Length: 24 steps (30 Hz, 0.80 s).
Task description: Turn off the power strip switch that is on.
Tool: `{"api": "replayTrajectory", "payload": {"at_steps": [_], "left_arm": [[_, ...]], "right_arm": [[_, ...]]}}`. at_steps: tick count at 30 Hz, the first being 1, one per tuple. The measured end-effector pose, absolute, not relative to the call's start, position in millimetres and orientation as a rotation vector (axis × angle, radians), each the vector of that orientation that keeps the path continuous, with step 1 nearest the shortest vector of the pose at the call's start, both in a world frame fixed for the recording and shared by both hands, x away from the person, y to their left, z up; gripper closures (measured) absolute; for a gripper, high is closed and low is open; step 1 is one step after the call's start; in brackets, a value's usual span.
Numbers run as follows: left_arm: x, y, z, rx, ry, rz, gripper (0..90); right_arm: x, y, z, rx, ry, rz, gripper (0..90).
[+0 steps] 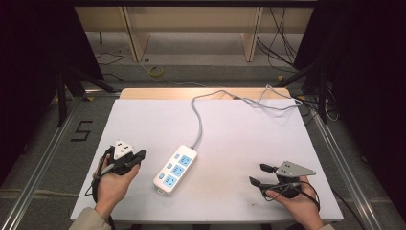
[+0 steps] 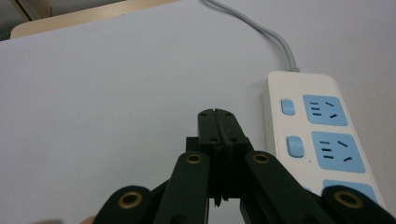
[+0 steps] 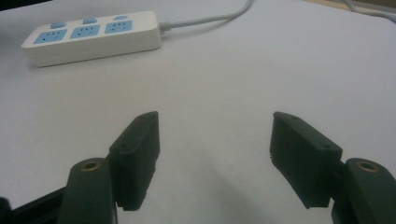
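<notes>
Left gripper [image 1: 139,155] sits at the near left of the bench [image 1: 239,143], held in the person's left hand [image 1: 112,184]; in the left gripper view its two black jaws are pressed flat together with nothing between them [image 2: 218,122], hovering over bare white surface. Just to that gripper's right lies a white power strip [image 1: 175,168] with three blue sockets and small blue switches beside them; in the left gripper view it [image 2: 322,140] runs alongside the jaws, close but not touching. Its grey cord [image 1: 198,120] leaves the far end of the strip and runs away from both grippers toward the far edge of the bench, where it loops off to the right.

Right gripper [image 1: 262,175] is at the near right of the bench, in the person's right hand [image 1: 299,206], with a grey three-cornered plate on top. Its jaws are spread wide and hold nothing; the right gripper view shows a broad gap of bare bench between them [image 3: 215,158]. From this gripper the power strip [image 3: 91,37] lies well ahead and to the left, well apart from the jaws, with the cord [image 3: 210,18] trailing off beyond it.
</notes>
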<state>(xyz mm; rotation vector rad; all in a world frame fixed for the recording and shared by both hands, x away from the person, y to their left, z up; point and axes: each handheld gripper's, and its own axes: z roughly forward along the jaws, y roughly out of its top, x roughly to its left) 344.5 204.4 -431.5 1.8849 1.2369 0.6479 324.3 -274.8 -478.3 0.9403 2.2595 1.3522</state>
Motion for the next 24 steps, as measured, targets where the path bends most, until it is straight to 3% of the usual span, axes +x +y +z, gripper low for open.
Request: {"api": "replayTrajectory", "payload": {"at_steps": [24], "left_arm": [[352,181,-427,1.92,1.189,0.622,89.7]], "right_arm": [[324,-275,-478,0.939,2.262,1.352,34.3]]}}
